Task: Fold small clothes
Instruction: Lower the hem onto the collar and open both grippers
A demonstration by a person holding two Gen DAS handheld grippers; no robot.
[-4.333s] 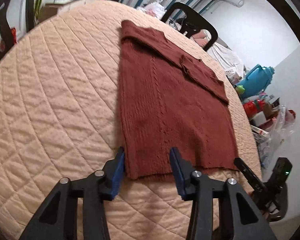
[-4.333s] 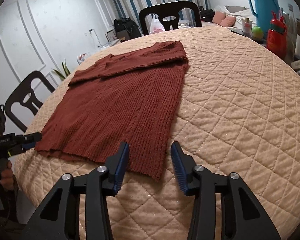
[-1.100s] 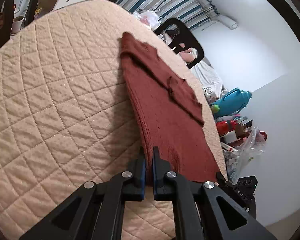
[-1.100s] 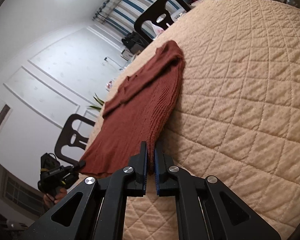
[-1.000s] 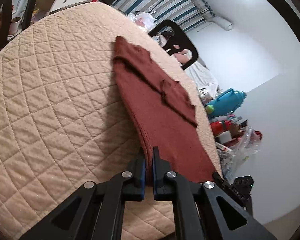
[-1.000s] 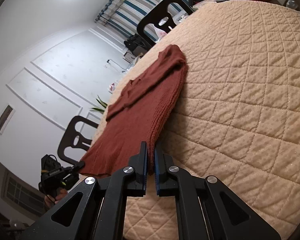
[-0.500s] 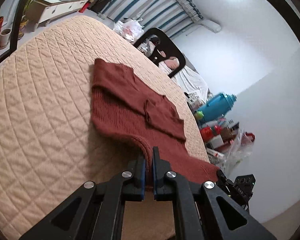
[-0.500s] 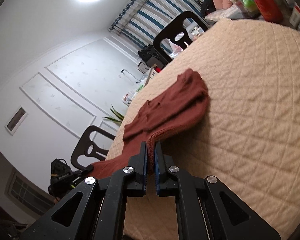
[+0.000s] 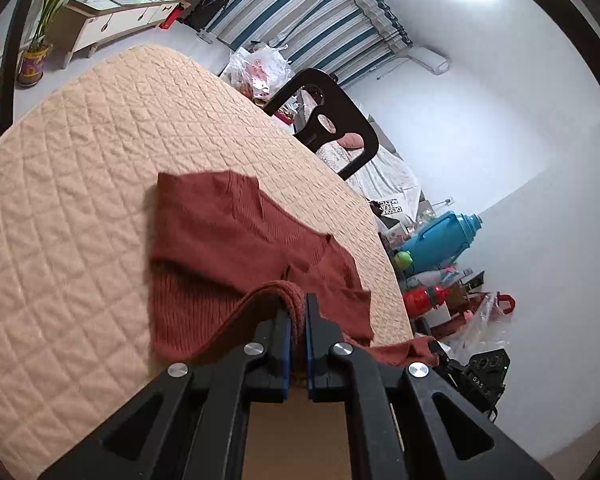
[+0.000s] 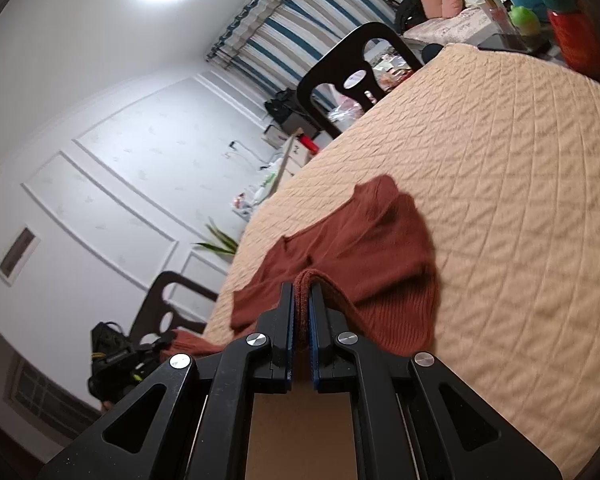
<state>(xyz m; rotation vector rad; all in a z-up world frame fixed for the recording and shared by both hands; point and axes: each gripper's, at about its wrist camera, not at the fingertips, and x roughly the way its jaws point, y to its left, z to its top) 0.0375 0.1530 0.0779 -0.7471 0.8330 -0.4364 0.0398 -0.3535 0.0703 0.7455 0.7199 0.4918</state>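
A rust-brown knitted sweater (image 9: pixel 220 232) lies on a table under a quilted peach cover (image 9: pixel 68 200), its sleeves folded across the chest. My left gripper (image 9: pixel 298 310) is shut on one corner of the sweater's hem, held up above the body. In the right wrist view the sweater (image 10: pixel 364 236) shows from the other side, and my right gripper (image 10: pixel 302 294) is shut on the other hem corner. The lifted hem arches over the part still lying flat. Each gripper shows at the edge of the other's view, with hem cloth stretched between them.
Black chairs stand at the table's far edge (image 9: pixel 328 120) and left side (image 10: pixel 168 304). A blue thermos (image 9: pixel 440 240), a red bottle (image 10: pixel 572 28) and clutter sit beside the table. Striped curtains (image 9: pixel 300 4) hang at the back. The quilted cover (image 10: pixel 520 200) spreads wide around the sweater.
Both grippers have risen and carried the hem forward over the sweater's body. The lower half now arches above the flat upper half, and the visible flat part has shortened.
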